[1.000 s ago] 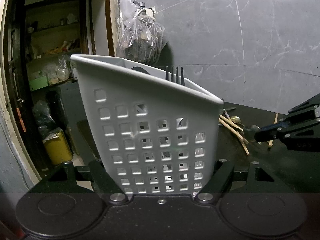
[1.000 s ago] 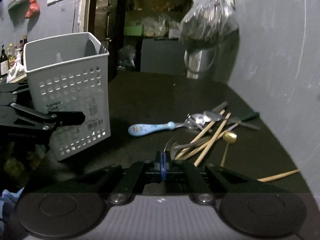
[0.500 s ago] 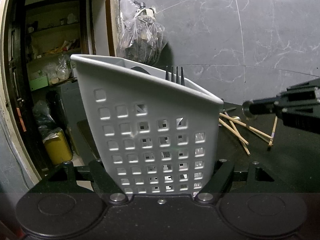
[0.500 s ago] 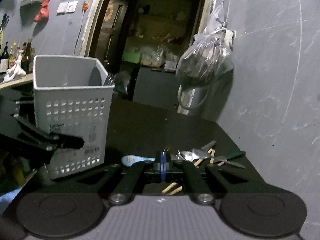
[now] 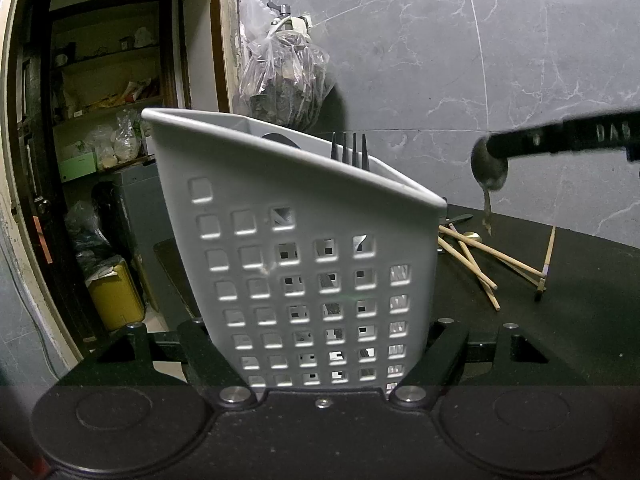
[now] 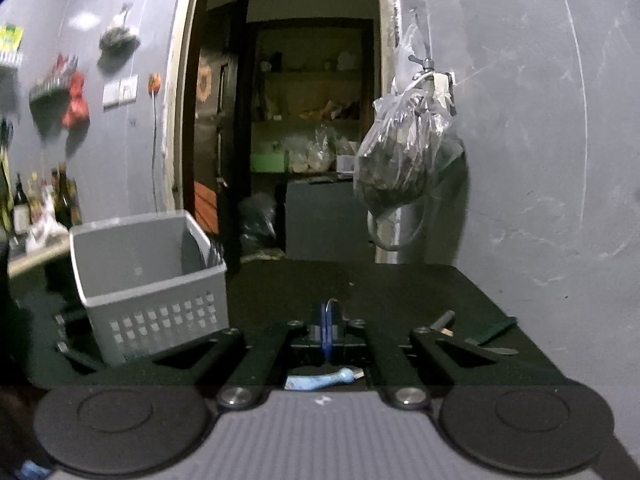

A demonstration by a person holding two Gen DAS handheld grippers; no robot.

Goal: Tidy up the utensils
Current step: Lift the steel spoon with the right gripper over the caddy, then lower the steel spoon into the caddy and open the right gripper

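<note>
A fork [image 5: 352,152] stands in the basket [image 5: 304,264] clamped by the left gripper [image 5: 320,360]; the right gripper [image 6: 327,328], jaws clenched on a spoon [image 5: 489,170], leaves chopsticks [image 5: 476,264] on the surface [image 5: 580,312].

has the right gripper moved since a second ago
Yes. In the left wrist view the right gripper, shut on a spoon, has risen from level with the chopsticks on the table to above the basket rim height.

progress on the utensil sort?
Done: a fork already stands in the basket. In hand: right gripper shut on a spoon, lifted off the table; left gripper clamps the basket. Left: chopsticks and a blue-handled utensil on the table.
</note>
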